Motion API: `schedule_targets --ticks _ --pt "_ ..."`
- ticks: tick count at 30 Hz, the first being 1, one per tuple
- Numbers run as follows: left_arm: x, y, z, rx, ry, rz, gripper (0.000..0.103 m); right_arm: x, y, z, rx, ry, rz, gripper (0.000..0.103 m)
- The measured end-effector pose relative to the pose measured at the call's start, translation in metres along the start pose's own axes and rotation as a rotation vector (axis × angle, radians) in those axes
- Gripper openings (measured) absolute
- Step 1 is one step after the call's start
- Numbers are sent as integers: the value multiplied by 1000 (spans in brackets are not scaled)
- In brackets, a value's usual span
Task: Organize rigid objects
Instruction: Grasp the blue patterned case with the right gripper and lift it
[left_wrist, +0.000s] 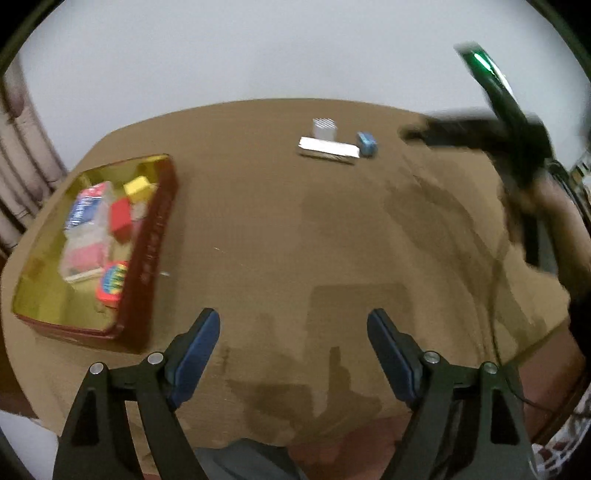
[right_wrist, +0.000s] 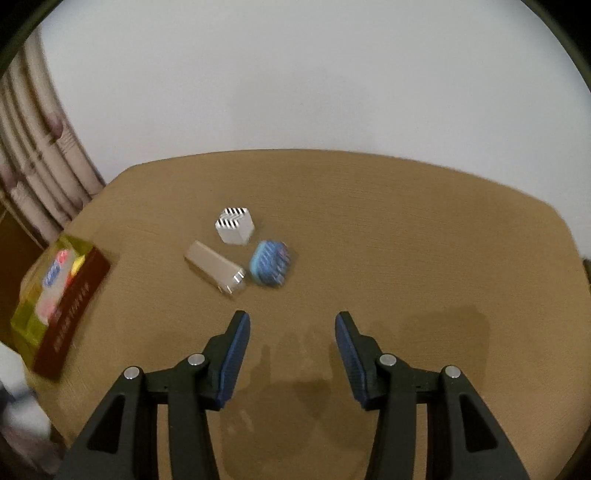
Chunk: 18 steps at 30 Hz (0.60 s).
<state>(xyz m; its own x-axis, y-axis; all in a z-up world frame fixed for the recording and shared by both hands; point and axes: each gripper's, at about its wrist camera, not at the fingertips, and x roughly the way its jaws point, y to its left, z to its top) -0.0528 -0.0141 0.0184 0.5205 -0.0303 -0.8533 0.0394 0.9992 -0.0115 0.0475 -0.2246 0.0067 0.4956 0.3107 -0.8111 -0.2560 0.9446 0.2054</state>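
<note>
A dark red tin (left_wrist: 147, 251) with a gold inside sits at the table's left and holds several small boxes and blocks, red (left_wrist: 121, 218), yellow (left_wrist: 138, 188) and others. It also shows in the right wrist view (right_wrist: 74, 306). Three loose things lie mid-table: a white cube with black stripes (right_wrist: 235, 226), a long silver box (right_wrist: 216, 271) and a small blue box (right_wrist: 269, 263). They show far off in the left wrist view, the long box (left_wrist: 328, 150) in front. My left gripper (left_wrist: 293, 332) is open and empty above bare table. My right gripper (right_wrist: 292, 328) is open and empty, just short of the blue box.
The brown wooden table (right_wrist: 406, 240) stands against a pale wall. Curtains (right_wrist: 40, 155) hang at the left. The right gripper's body (left_wrist: 509, 125) shows blurred at the upper right of the left wrist view.
</note>
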Motion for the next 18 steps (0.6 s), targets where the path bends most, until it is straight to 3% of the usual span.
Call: schedule_targets --ticks 5,17,18 --pt "7 2 0 -8 0 -14 79 31 23 23 17 25 -17 49" --pt "23 25 -6 -98 54 -42 79 95 23 48 75 137 -91 49" --pt "23 26 -7 -102 55 -43 79 98 22 47 76 148 -96 41"
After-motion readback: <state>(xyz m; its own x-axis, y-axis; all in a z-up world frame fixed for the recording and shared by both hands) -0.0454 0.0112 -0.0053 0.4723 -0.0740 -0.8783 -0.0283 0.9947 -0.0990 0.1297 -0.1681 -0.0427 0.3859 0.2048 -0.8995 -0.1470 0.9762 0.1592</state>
